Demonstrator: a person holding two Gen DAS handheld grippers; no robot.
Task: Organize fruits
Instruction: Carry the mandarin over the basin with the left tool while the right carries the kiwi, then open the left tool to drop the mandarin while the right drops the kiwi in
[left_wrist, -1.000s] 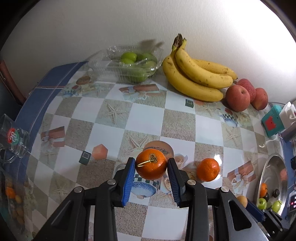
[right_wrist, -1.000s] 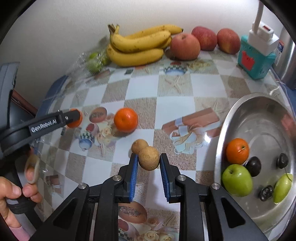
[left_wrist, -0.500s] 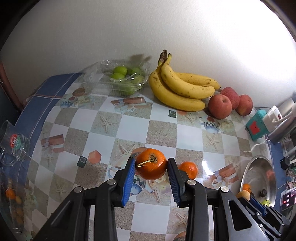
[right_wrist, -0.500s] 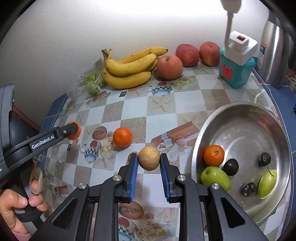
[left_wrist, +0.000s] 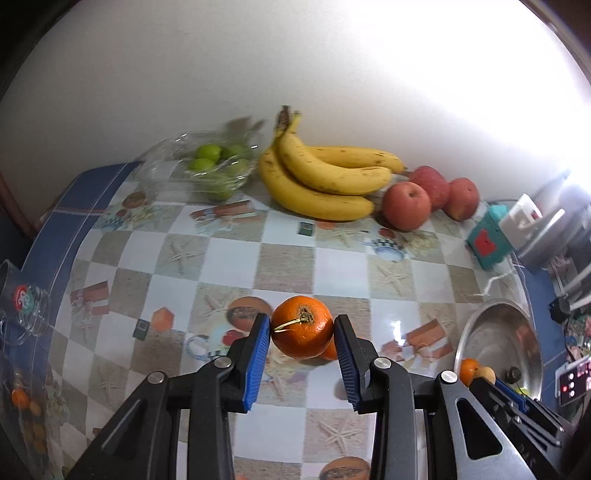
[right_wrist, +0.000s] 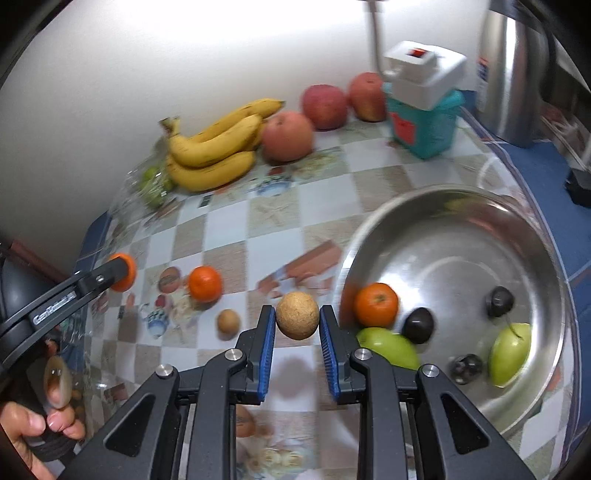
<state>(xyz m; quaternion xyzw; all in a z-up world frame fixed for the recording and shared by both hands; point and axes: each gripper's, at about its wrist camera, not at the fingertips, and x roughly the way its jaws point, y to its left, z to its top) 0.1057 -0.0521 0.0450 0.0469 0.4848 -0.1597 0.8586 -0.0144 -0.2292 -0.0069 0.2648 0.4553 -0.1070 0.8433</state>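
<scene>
My left gripper (left_wrist: 302, 329) is shut on an orange (left_wrist: 303, 325) with a stem, held above the checked tablecloth. My right gripper (right_wrist: 297, 320) is shut on a round tan fruit (right_wrist: 297, 314), held just left of the steel bowl (right_wrist: 461, 229). The bowl holds an orange (right_wrist: 376, 305), two green fruits (right_wrist: 510, 353), and several small dark fruits (right_wrist: 418, 325). On the table lie another orange (right_wrist: 205, 282) and a second tan fruit (right_wrist: 228, 321). The left gripper with its orange shows at the left of the right wrist view (right_wrist: 120, 273).
Bananas (left_wrist: 325, 181), three red apples (left_wrist: 406, 205) and a clear box of green fruits (left_wrist: 210, 166) line the back wall. A teal and white box (right_wrist: 424, 122) and a steel kettle (right_wrist: 517, 74) stand at the back right. A glass mug (left_wrist: 26, 306) is at the left edge.
Both grippers have risen with their fruits. The right gripper has moved right, closer to the bowl. The left gripper has shifted so the loose orange is now hidden behind its held orange.
</scene>
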